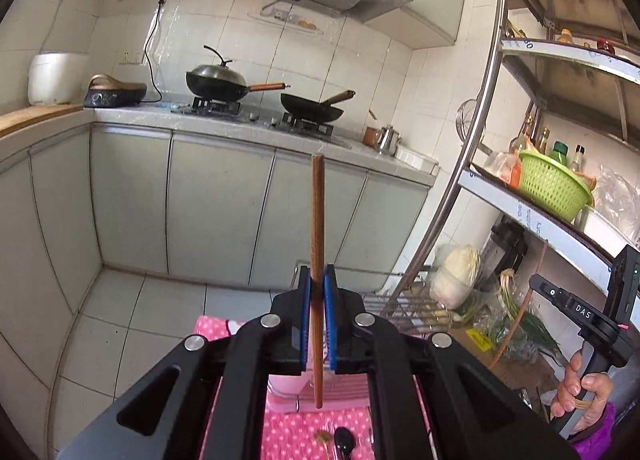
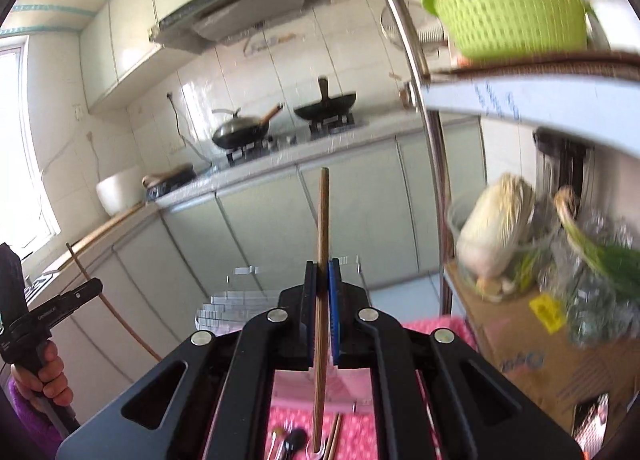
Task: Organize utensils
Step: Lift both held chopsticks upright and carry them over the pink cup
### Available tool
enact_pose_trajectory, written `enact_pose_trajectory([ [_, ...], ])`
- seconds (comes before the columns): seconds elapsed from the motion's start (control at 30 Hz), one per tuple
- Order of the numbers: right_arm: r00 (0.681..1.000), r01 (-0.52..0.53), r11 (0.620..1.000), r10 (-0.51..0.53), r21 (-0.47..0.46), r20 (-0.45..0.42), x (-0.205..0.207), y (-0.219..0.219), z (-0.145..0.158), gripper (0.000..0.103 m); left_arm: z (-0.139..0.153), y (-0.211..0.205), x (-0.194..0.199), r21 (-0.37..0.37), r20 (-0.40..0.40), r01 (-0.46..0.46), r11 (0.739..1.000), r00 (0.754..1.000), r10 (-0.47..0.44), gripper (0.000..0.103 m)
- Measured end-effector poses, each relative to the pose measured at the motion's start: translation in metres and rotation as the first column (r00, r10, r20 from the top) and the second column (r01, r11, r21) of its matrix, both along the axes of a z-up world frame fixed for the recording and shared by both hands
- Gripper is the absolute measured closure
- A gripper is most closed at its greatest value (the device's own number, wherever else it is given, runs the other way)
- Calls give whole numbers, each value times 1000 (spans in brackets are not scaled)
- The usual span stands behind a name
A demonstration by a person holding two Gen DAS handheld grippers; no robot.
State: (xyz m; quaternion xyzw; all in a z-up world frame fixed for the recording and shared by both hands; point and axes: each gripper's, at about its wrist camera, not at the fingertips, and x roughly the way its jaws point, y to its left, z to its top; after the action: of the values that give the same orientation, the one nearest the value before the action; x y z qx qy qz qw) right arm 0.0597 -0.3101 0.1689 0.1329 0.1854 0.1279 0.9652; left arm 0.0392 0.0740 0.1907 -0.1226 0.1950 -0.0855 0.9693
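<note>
Two pans (image 1: 312, 108) on stove; spoons (image 1: 342, 438), seemingly, on cloth (image 1: 288, 432) below.

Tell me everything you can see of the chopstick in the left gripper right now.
The chopstick is a slim, straight stick that looks like reddish-brown wood. It is clamped near its middle between the blue pads of the left gripper, jaws shut on it. It runs straight forward along the fingers. Its squared far end points toward the grey cabinet doors; its near end hangs over the pink dotted cloth, apart from it.
</note>
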Motion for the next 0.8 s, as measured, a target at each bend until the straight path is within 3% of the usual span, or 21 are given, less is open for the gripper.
enact_pose_trajectory([
  [0.13,997,38,999,-38,1,65,20,-5,20,97,17,-2,24,10,28,-26,1000,999,26,97],
  [0.33,993,78,997,-76,-24,87,57,-8,19,97,3,-7,62,27,0,-52,998,999,52,97],
  [0.57,997,73,996,-73,-53,12,93,-1,-17,97,-34,-14,94,57,-87,-40,998,995,45,97],
  [0.8,989,46,998,-49,-31,-136,117,-2,-70,97,-79,-21,119,74,-215,1,997,976,15,97],
])
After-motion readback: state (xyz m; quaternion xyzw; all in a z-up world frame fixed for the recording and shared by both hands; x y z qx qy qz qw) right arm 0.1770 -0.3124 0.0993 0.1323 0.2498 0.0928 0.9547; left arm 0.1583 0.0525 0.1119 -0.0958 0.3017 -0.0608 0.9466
